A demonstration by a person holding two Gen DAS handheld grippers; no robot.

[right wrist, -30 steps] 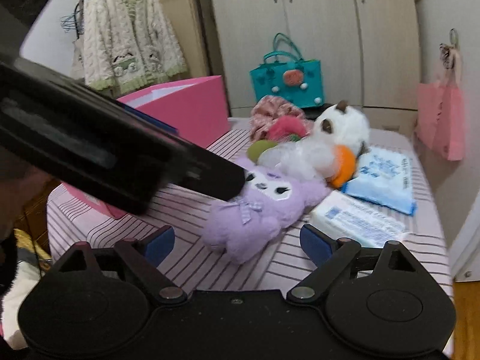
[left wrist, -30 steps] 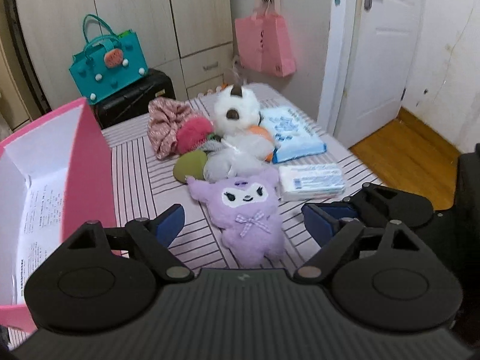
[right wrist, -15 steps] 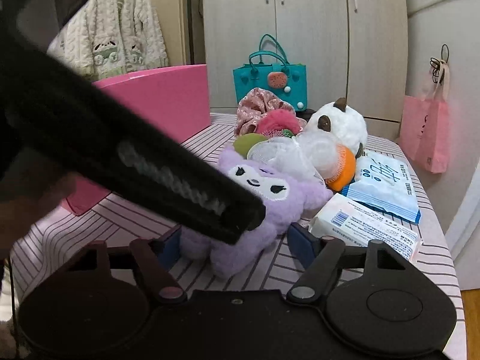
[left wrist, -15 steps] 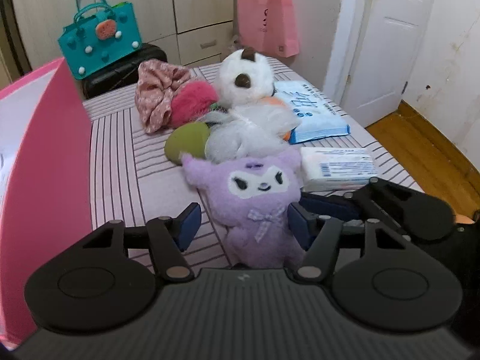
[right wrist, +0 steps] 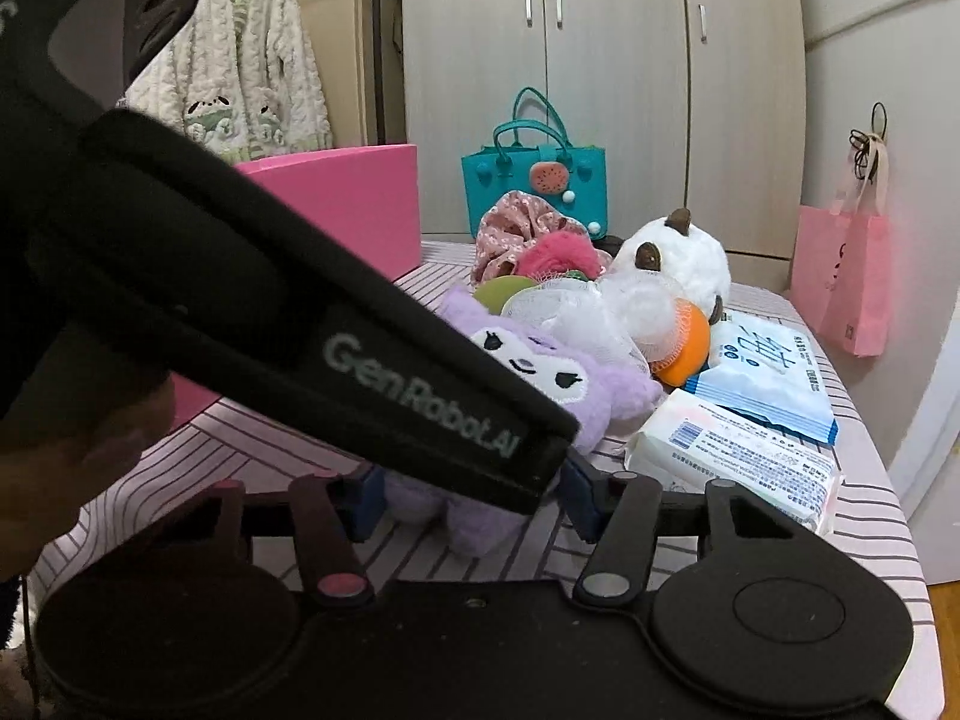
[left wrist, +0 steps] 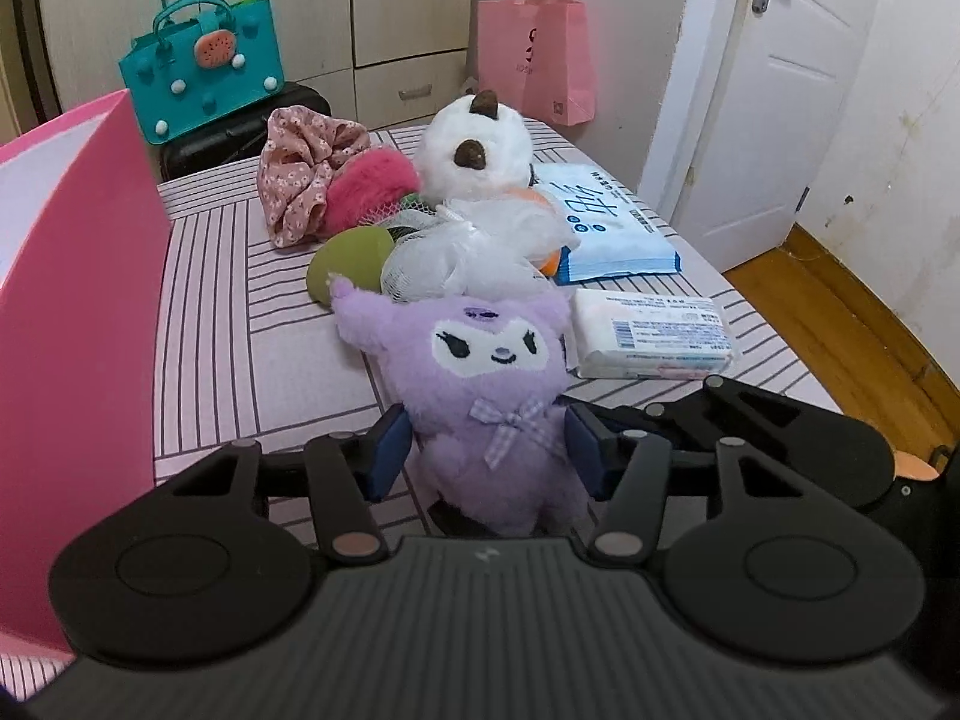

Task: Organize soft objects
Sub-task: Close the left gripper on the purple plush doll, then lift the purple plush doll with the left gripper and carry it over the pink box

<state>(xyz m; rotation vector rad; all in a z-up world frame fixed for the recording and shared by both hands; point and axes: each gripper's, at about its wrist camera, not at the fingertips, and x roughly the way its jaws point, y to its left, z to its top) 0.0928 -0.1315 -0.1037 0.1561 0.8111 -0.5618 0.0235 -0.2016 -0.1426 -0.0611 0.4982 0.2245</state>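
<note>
A purple plush doll (left wrist: pixel 489 396) with a checked bow lies on the striped table (left wrist: pixel 252 348). My left gripper (left wrist: pixel 486 450) has its blue pads pressed on both sides of the doll's body and is shut on it. In the right wrist view the doll (right wrist: pixel 576 384) lies partly behind the left gripper's black body. My right gripper (right wrist: pixel 468 498) sits around the doll's lower end, its jaws narrowed; whether they touch the doll is hidden. Behind the doll lie a white plush (left wrist: pixel 474 150), white mesh sponge (left wrist: pixel 474 252), green sponge (left wrist: pixel 351 255), pink puff (left wrist: pixel 369 189) and floral cloth (left wrist: pixel 300 162).
A tall pink box (left wrist: pixel 72 300) stands at the table's left. Two tissue packs (left wrist: pixel 651 339) (left wrist: pixel 606 216) lie at the right. A teal bag (left wrist: pixel 201 81) and pink paper bag (left wrist: pixel 537 54) are behind the table. The wooden floor and white door are at the right.
Both grippers moved forward to the purple doll and narrowed their jaws. The left gripper's pads closed onto the doll's body.
</note>
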